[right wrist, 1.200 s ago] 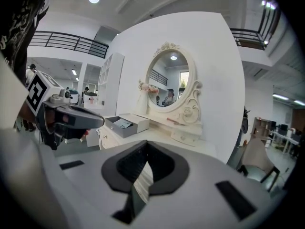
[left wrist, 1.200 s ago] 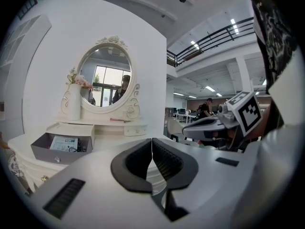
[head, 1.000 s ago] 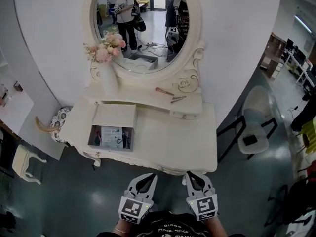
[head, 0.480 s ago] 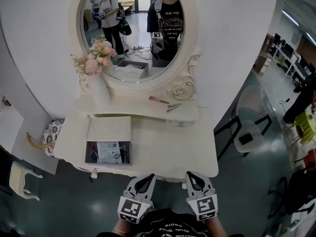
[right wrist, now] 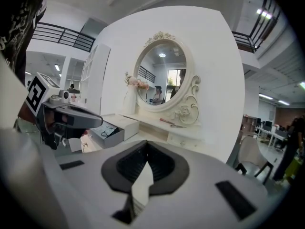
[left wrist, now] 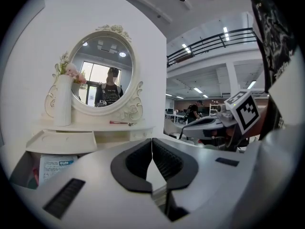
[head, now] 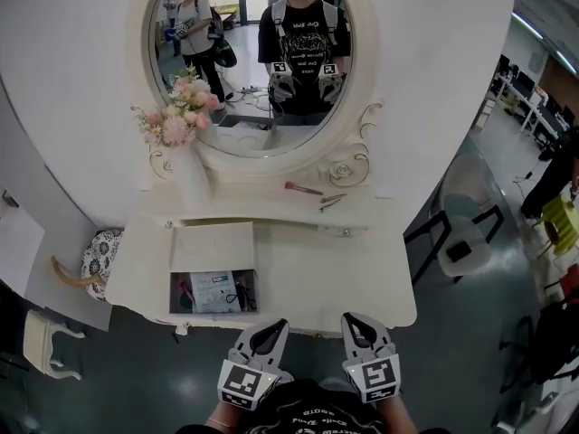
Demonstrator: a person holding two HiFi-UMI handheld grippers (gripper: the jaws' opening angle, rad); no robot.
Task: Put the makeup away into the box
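On the white dressing table (head: 362,278) an open grey box (head: 213,293) sits at the front left, its lid (head: 213,246) tipped back, with a leaflet and small items inside. A pink makeup stick (head: 303,189) and a metal tool (head: 331,201) lie on the raised shelf under the oval mirror (head: 249,52). My left gripper (head: 274,327) and right gripper (head: 352,320) hover before the table's front edge, both shut and empty. The left gripper view shows shut jaws (left wrist: 152,140), the box (left wrist: 45,165) and the makeup stick (left wrist: 121,123). The right gripper view shows shut jaws (right wrist: 146,144) and the box (right wrist: 108,131).
A white vase (head: 192,177) of pink flowers (head: 177,116) stands on the shelf's left end. A white chair (head: 463,242) is to the table's right, a patterned stool (head: 98,259) to its left. The mirror reflects the person holding the grippers and other people.
The view has drawn closer to the table and the holder's reflection now fills the mirror's middle. Both grippers have advanced towards the table, still shut.
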